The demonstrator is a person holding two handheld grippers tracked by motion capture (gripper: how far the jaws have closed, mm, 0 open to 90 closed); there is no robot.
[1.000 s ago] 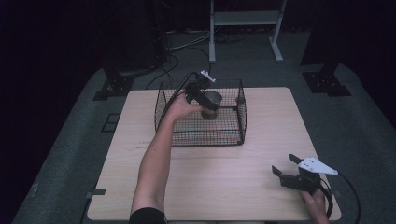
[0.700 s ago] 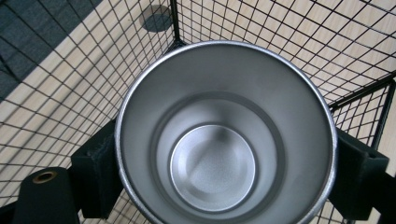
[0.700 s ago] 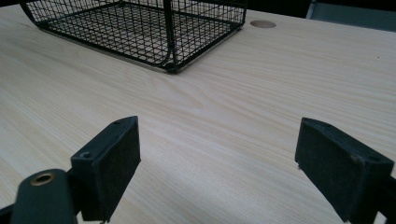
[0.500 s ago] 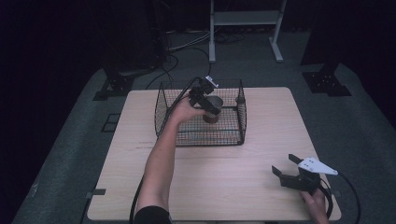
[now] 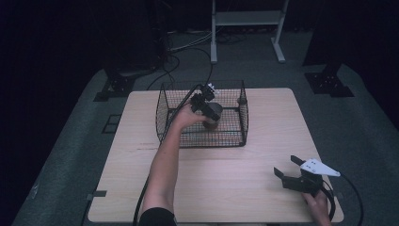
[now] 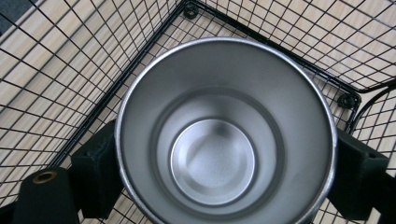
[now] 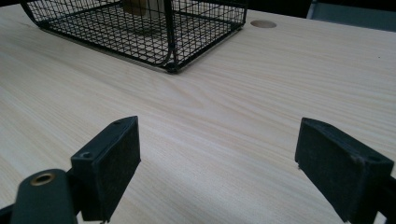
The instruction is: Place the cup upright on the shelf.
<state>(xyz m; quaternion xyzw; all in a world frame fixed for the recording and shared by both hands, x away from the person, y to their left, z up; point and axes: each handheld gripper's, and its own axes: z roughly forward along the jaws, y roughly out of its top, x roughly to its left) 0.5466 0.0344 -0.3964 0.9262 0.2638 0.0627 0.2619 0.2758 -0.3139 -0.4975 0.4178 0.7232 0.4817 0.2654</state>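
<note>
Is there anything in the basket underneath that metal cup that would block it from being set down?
Nothing visible: the left gripper holds the steel cup inside the wire basket, with bare mesh around it. The spot directly underneath is hidden.

1. We see a light wooden table [image 5: 263, 188] standing on a grey floor [image 5: 362, 122].
2. Beyond its far edge we see a white metal stand [image 5: 247, 19] and loose cables [image 5: 188, 44] on the floor.
3. We find the surrounding room dark, with black stand bases [image 5: 327, 82] near the far corners.
</note>
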